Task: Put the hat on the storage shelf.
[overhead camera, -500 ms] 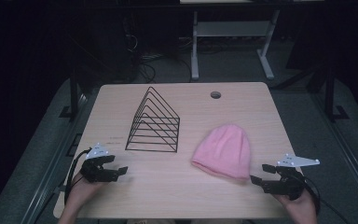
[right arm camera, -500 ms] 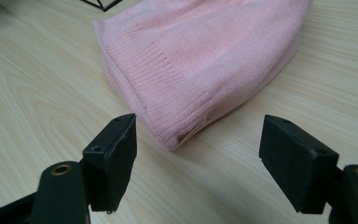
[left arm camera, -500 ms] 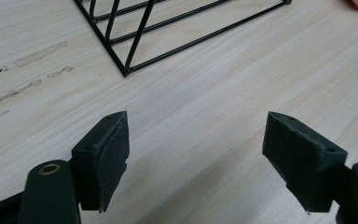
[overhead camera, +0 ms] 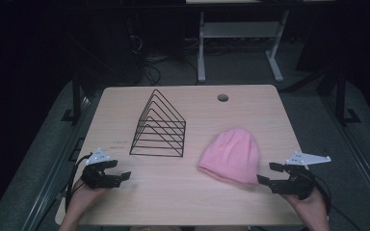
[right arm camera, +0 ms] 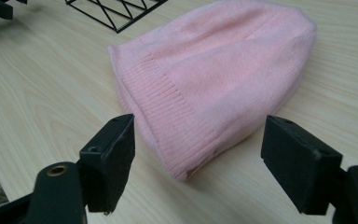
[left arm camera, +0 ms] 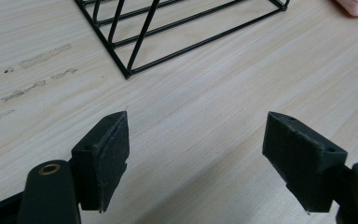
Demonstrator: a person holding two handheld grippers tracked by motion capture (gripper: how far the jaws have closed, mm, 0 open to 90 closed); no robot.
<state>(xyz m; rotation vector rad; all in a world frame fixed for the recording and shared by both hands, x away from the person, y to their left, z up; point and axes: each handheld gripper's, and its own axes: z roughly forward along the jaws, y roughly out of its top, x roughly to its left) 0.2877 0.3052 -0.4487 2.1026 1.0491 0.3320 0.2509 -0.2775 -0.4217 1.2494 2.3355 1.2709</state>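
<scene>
Little has changed since half a second ago: the pink beanie (overhead camera: 231,155) lies flat toward the table's (overhead camera: 250,101) near right edge, untouched. The right gripper (overhead camera: 268,174), jaws spread and empty, faces its ribbed cuff. The left gripper (overhead camera: 120,169), likewise released, rests near the left corner beside the black wire file rack (overhead camera: 160,126); bare tabletop lies between them.
</scene>
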